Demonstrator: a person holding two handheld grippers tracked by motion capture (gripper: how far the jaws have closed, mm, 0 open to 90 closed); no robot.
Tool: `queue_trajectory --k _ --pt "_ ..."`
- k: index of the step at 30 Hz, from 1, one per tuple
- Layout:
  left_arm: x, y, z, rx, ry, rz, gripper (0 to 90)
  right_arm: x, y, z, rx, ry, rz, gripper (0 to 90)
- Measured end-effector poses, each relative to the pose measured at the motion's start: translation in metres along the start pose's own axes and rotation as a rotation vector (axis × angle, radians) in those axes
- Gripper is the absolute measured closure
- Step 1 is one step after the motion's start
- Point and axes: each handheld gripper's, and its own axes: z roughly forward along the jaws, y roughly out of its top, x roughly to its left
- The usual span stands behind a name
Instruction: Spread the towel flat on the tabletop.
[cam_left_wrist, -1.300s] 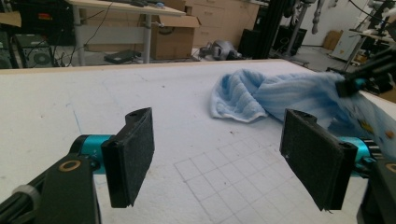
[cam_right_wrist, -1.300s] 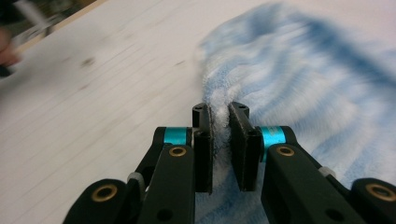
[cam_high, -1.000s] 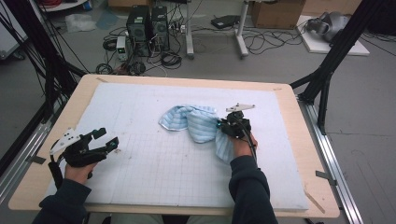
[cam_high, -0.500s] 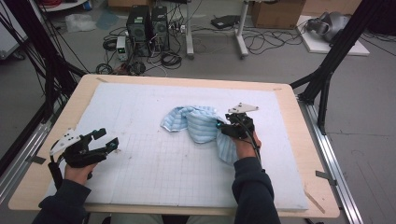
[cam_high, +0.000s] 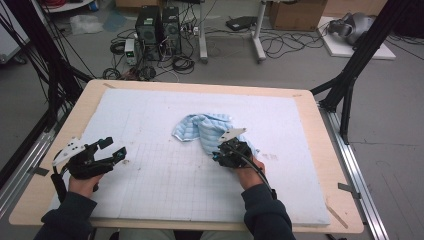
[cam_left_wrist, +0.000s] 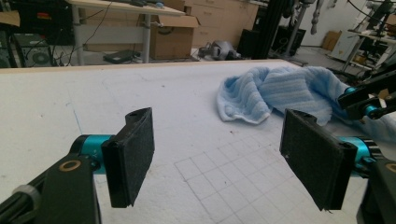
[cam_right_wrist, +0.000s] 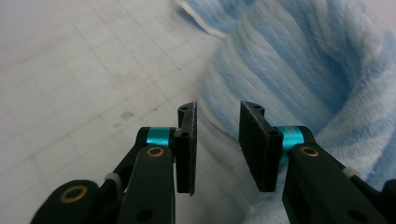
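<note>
The right claw (cam_right_wrist: 216, 140) stands narrow, its jaws just closing with a small gap and nothing pinched, right at the near edge of the blue striped towel (cam_high: 207, 130), which lies crumpled mid-worktop (cam_high: 310, 200), slightly toward the far edge. The left claw (cam_left_wrist: 217, 158) hangs wide and empty near the worktop's left edge.

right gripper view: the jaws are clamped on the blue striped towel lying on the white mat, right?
Not clamped. In the right gripper view the right gripper has a bare gap between its jaws, which have just been closing; the blue striped towel lies just beyond them on the white mat.
</note>
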Motion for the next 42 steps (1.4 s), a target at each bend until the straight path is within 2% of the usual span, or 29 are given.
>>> queue_trajectory --k 3,7,9,11,13,16,19,20,21,22,25,28,32,34,35,37,39,42 --pt "0.002 0.0 -0.001 -0.006 0.003 -0.006 26.5 -0.009 -0.004 0.001 0.039 -0.052 0.026 68.8" --pt "0.003 0.0 -0.001 -0.007 0.005 -0.007 26.5 -0.025 -0.01 -0.003 0.05 -0.123 0.069 71.2" --pt "0.003 0.0 -0.001 -0.009 0.006 -0.009 26.5 -0.033 -0.013 -0.005 0.071 -0.171 0.067 72.7" --pt "0.003 0.0 -0.001 -0.012 0.006 -0.009 26.5 -0.04 -0.017 -0.005 0.094 -0.186 0.085 73.3" --pt "0.003 0.0 -0.001 -0.012 0.006 -0.01 26.5 -0.042 -0.02 -0.006 0.093 -0.174 0.091 74.3" --pt "0.003 0.0 0.0 -0.008 0.008 -0.01 26.5 -0.033 -0.015 -0.016 0.028 -0.165 0.059 74.1" --pt "0.002 0.0 0.0 -0.009 0.005 -0.01 26.5 -0.02 -0.01 -0.022 -0.027 -0.084 0.022 74.2" --pt "0.002 0.0 0.0 -0.008 0.004 -0.009 26.5 -0.015 -0.009 -0.021 -0.025 -0.061 0.011 74.4" --pt "0.002 0.0 0.0 -0.008 0.004 -0.009 26.5 -0.015 -0.009 -0.021 -0.025 -0.061 0.011 74.4" --pt "0.002 0.0 0.001 -0.008 0.004 -0.01 26.5 -0.006 -0.007 -0.017 -0.006 -0.043 -0.016 74.5" --pt "0.001 0.0 0.001 -0.009 0.002 -0.006 26.5 -0.005 -0.008 -0.007 0.063 -0.075 -0.035 74.7" --pt "0.002 0.001 0.0 -0.011 0.003 -0.008 26.5 -0.015 -0.012 0.001 0.124 -0.146 -0.016 74.7" --pt "0.003 0.001 0.0 -0.015 0.006 -0.014 26.5 -0.029 -0.017 -0.002 0.135 -0.215 0.025 75.0" --pt "0.004 0.001 -0.001 -0.015 0.006 -0.014 26.5 -0.034 -0.02 -0.002 0.151 -0.226 0.04 75.0" --pt "0.004 0.001 -0.001 -0.015 0.005 -0.014 26.5 -0.036 -0.021 -0.002 0.16 -0.236 0.026 75.0" --pt "0.003 0.001 0.0 -0.015 0.006 -0.014 26.5 -0.036 -0.022 -0.002 0.171 -0.239 0.035 74.5" --pt "0.002 0.001 0.0 -0.015 0.004 -0.013 26.5 -0.031 -0.02 -0.007 0.119 -0.209 0.02 72.1" --pt "0.002 0.001 0.001 -0.011 0.002 -0.011 26.5 -0.018 -0.014 -0.012 0.065 -0.151 -0.027 72.4"
